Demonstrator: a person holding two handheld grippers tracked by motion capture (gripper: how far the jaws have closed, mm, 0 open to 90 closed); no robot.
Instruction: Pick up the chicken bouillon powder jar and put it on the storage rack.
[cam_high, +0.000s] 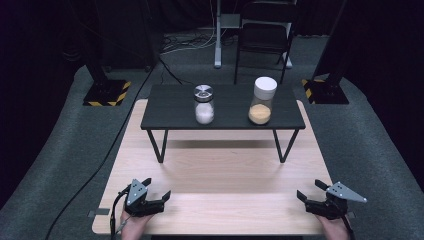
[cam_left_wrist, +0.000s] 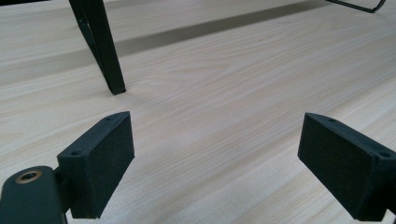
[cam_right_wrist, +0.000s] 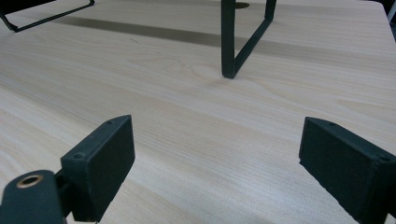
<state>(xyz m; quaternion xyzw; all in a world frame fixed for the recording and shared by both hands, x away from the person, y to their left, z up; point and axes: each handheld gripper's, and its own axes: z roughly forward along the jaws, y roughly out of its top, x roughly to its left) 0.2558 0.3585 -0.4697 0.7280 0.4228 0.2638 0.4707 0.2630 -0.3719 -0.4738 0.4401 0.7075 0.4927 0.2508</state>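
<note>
Both grippers sit low at the near edge of the wooden table (cam_high: 220, 170), left gripper (cam_high: 156, 196) and right gripper (cam_high: 309, 192) each with jaws spread wide and nothing between them. The two jars stand well apart from them, up on the black raised shelf (cam_high: 165, 112): the metal-lidded jar (cam_high: 204, 105) with white contents left of centre, the white-lidded jar (cam_high: 262, 101) with tan contents to its right. Likely risks: jars are tall and narrow, so an off-centre or high pinch could tip one off the shelf; glass may slip in the pads; a low approach could clip the shelf edge or its legs (cam_left_wrist: 105, 51).
</note>
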